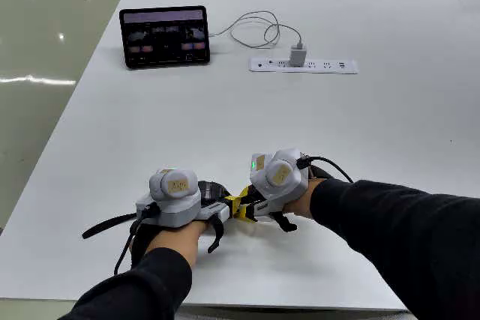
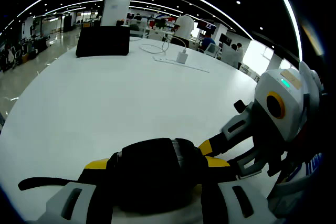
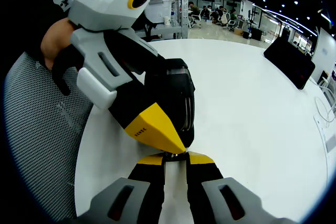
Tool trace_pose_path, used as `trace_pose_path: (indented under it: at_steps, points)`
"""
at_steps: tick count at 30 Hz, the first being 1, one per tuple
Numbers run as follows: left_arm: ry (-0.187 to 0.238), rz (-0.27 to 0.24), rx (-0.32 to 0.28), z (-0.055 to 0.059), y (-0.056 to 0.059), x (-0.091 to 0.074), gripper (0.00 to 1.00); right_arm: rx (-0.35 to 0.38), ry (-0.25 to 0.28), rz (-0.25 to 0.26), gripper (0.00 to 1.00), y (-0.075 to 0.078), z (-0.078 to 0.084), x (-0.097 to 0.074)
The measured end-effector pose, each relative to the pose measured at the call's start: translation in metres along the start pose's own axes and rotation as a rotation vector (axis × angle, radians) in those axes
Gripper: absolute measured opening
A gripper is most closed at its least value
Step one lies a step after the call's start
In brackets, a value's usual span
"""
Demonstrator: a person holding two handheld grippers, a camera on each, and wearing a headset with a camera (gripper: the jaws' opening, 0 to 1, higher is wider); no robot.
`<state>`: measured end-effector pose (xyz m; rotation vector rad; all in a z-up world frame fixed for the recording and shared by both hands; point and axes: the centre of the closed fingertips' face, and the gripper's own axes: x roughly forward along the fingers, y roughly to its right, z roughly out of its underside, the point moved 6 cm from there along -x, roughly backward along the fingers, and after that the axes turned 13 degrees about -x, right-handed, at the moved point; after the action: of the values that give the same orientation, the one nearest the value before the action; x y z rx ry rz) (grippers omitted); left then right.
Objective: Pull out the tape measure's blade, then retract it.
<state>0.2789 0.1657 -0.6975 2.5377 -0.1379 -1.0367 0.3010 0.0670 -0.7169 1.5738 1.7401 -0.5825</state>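
Between the left gripper's [image 2: 156,161] jaws sits the tape [image 2: 152,182], clamped on both flanks by the yellow-tipped jaws. The case is black, rounded and squat, with a ribbed band across its top and a glossy face. A thin black strap [image 2: 39,183] trails out to the left of this gripper, lying on the table [image 1: 300,125].

Directly ahead of the right gripper [image 3: 174,157], the same case stands on edge, touching that gripper's tips. These yellow tips are pressed almost together on a small dark tab [image 3: 174,154] at the case's lower corner. Whether the tab is the blade's end hook cannot be told.

In the head view the two grippers meet tip to tip near the table's front edge, with the case between them and closer to the left one. A hand grips each tool from behind, both sleeves dark.

Well beyond the grippers, across the white top, stand a tablet [image 1: 165,35] and a power strip [image 1: 304,65] with a charger [image 1: 298,55] plugged in.
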Motion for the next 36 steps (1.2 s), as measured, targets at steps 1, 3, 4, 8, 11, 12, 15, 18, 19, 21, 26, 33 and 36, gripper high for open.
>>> trace_pose_path:
  at_steps: [1, 3, 4, 8, 11, 12, 15, 18, 19, 21, 26, 33, 36]
  points:
    - [0.000, 0.000, 0.000, 0.000, 0.000, 0.000, 0.64, 0.001, 0.001, 0.001, 0.10, 0.000, 0.000, 0.000]
    - [0.000, 0.001, -0.001, 0.000, 0.000, 0.000, 0.64, 0.004, 0.001, 0.002, 0.11, 0.000, 0.000, 0.000]
    - [-0.001, 0.003, -0.001, 0.000, 0.000, 0.000, 0.64, 0.003, 0.000, 0.002, 0.11, 0.000, 0.000, 0.000]
    - [-0.001, 0.002, -0.001, 0.000, 0.000, 0.000, 0.64, -0.004, -0.011, -0.002, 0.11, 0.000, -0.002, 0.000]
    - [-0.001, 0.003, 0.000, 0.000, 0.000, 0.000, 0.64, 0.002, -0.016, -0.003, 0.11, 0.000, -0.002, 0.000]
    - [0.000, 0.004, 0.001, 0.000, 0.000, 0.000, 0.64, -0.001, -0.018, -0.003, 0.11, 0.000, -0.002, 0.000]
    - [0.001, 0.004, -0.001, 0.000, 0.000, 0.000, 0.65, -0.012, -0.022, -0.004, 0.11, 0.000, -0.002, 0.000]
    - [0.002, 0.013, -0.012, 0.000, 0.000, 0.000, 0.65, -0.013, -0.021, -0.001, 0.11, -0.001, -0.002, 0.000]
    - [-0.004, 0.023, -0.020, -0.001, -0.001, -0.001, 0.65, -0.013, -0.020, 0.003, 0.11, -0.001, -0.002, 0.000]
    - [-0.017, 0.029, -0.029, -0.002, -0.002, 0.000, 0.65, -0.011, -0.017, 0.009, 0.12, -0.001, -0.002, 0.000]
    - [-0.031, 0.042, -0.039, -0.002, -0.002, 0.001, 0.66, -0.002, -0.019, 0.017, 0.12, -0.001, -0.003, 0.000]
    - [-0.023, 0.061, -0.050, -0.010, -0.006, 0.001, 0.78, 0.022, -0.019, 0.025, 0.22, 0.001, -0.005, -0.001]
    - [-0.006, 0.052, -0.044, -0.013, -0.009, 0.000, 0.88, 0.036, -0.021, 0.024, 0.25, 0.001, -0.003, -0.002]
